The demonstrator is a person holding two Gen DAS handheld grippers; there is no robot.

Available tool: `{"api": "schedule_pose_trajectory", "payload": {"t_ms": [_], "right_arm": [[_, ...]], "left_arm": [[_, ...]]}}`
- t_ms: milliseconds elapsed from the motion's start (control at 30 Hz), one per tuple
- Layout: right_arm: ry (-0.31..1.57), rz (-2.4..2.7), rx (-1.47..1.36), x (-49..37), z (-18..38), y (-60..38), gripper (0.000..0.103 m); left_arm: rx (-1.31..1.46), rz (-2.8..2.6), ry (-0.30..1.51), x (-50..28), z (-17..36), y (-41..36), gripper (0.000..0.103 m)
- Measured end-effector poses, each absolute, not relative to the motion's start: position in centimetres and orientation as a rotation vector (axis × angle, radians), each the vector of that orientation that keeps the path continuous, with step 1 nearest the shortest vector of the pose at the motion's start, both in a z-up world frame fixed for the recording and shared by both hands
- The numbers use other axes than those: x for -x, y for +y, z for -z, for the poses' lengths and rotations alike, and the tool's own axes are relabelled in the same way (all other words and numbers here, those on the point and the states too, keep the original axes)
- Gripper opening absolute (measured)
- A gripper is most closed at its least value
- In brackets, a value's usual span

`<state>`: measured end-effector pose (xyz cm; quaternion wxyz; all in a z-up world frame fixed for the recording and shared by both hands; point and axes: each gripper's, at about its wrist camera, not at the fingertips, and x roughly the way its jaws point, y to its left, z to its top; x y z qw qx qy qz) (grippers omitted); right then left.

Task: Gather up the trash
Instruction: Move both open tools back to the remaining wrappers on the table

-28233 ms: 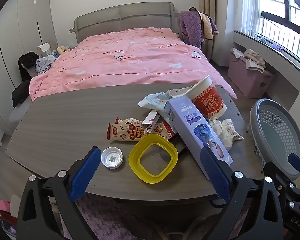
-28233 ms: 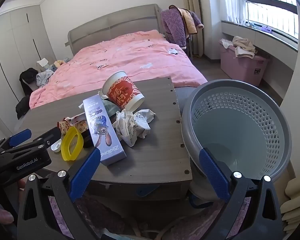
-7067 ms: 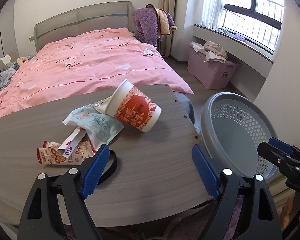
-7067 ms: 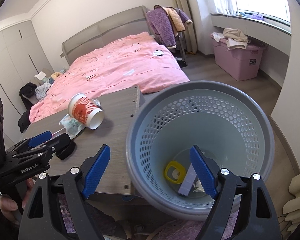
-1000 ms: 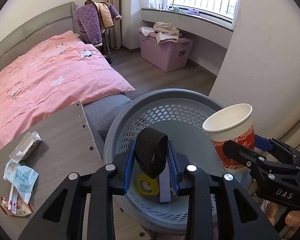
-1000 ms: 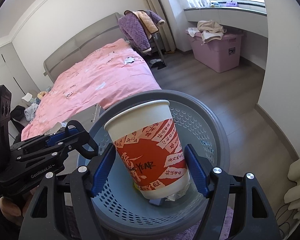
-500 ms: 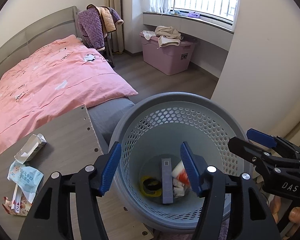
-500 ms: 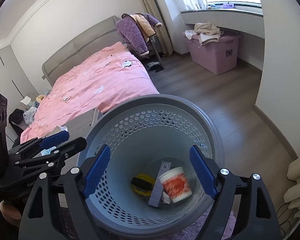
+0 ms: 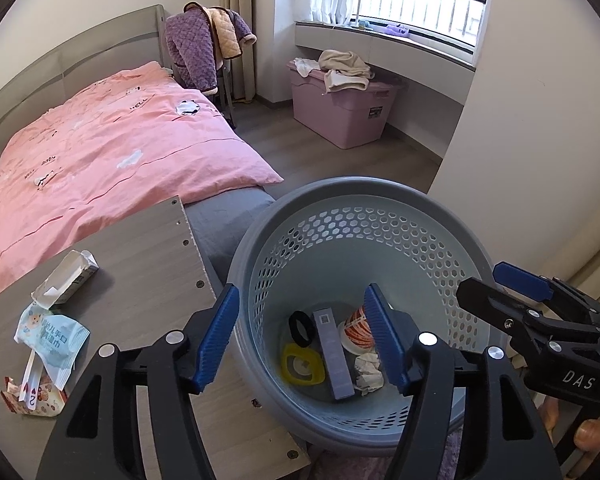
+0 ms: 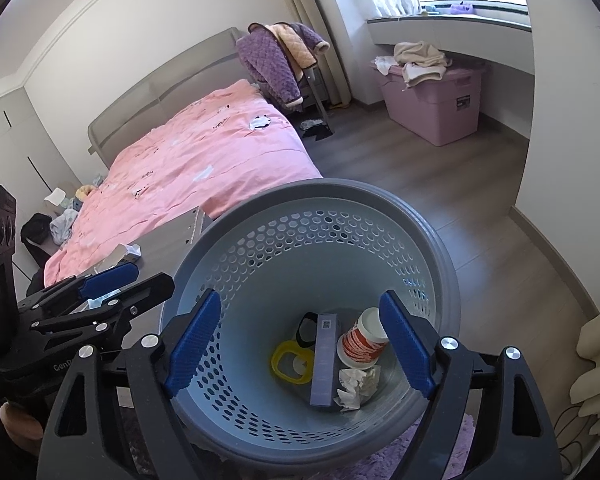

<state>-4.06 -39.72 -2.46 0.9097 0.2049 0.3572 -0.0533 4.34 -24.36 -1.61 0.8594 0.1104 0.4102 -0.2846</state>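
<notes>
Left claw (image 9: 302,334): jaws wide, empty, over basket rim. Desk (image 9: 140,256), left: snack wrapper (image 9: 36,394), wipes packet (image 9: 54,336), small carton (image 9: 66,278). Basket (image 10: 428,240): black ring (image 10: 306,330), yellow lid (image 10: 292,362), long box (image 10: 324,360), red cup (image 10: 362,344), crumpled paper (image 10: 356,386). Right claw (image 10: 300,336): wide, empty, above basket.

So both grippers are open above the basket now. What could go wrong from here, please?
1. The basket stands right at the table edge; the left gripper, swinging back, might knock its rim.
2. The blue wet-wipe packet lies flat and partly over the red snack wrapper, so a pinch may take both or slip.
3. The small open carton looks light and may slide when pushed.
</notes>
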Motion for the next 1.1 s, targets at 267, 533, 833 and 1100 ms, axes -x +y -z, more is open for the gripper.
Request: {"api": "schedule_pose_trajectory", "payload": {"t_ms": [267, 533, 833, 1100], "right_arm": [[0.742, 0.097, -0.414, 3.8, 2.4, -38.9, 0.08], [0.75, 0.055, -0.396, 3.0, 2.2, -37.2, 0.08], [0.745, -0.035, -0.351, 0.9, 1.0, -33.4, 0.08], [0.76, -0.135, -0.282, -1.8, 0.3, -28.2, 0.08]], "left_arm": [[-0.2, 0.572, 0.855, -4.5, 1.2, -22.9, 0.065], [-0.158, 0.518, 0.843, -4.7, 0.7, -19.6, 0.065], [-0.106, 0.421, 0.824, -5.1, 0.0, -14.2, 0.066], [-0.047, 0.301, 0.802, -5.4, -0.5, -7.6, 0.066]]}}
